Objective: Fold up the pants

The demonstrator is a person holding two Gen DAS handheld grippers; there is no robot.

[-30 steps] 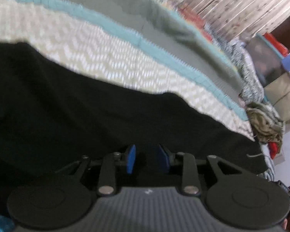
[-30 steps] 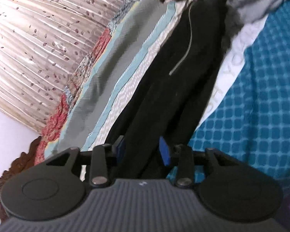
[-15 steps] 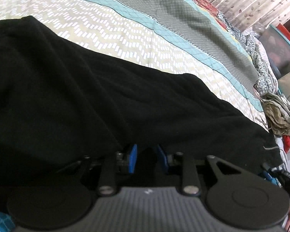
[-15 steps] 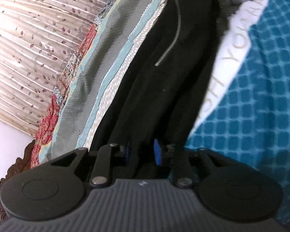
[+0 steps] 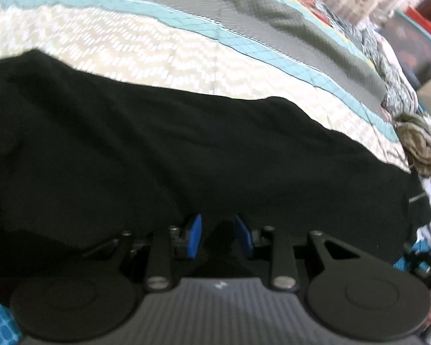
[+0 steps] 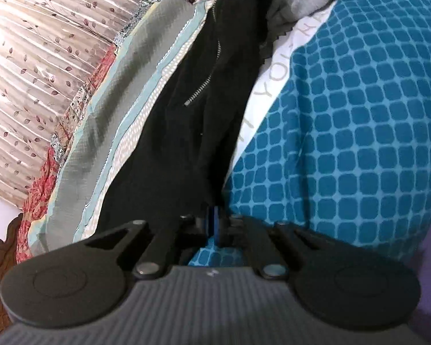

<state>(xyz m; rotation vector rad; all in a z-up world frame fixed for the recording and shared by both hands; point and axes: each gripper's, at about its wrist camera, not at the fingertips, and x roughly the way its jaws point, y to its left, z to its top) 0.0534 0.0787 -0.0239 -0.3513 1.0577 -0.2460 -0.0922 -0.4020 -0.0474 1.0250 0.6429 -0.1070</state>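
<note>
Black pants [image 5: 186, 149] lie stretched across the bed, filling the lower half of the left wrist view. My left gripper [image 5: 218, 234] has a bunch of the black cloth between its blue pads [image 5: 194, 235]; the jaws are opening slightly but still pinch it. In the right wrist view the pants [image 6: 186, 120] run away from me as a long band with a metal zipper [image 6: 204, 83]. My right gripper [image 6: 213, 224] pinches their near edge, pads almost together and easing open.
A striped quilt [image 5: 129, 51] in cream, teal and grey covers the bed beyond the pants. A blue checked sheet [image 6: 344, 129] lies to the right, with white lettered cloth [image 6: 270, 86]. Crumpled clothes [image 5: 419, 143] pile at the far end. A leaf-print curtain [image 6: 43, 57] hangs behind.
The right gripper's jaws went from apart around the pants' end to nearly together on their edge, and it shifted toward the blue sheet. The left gripper kept its hold and tilted slightly.
</note>
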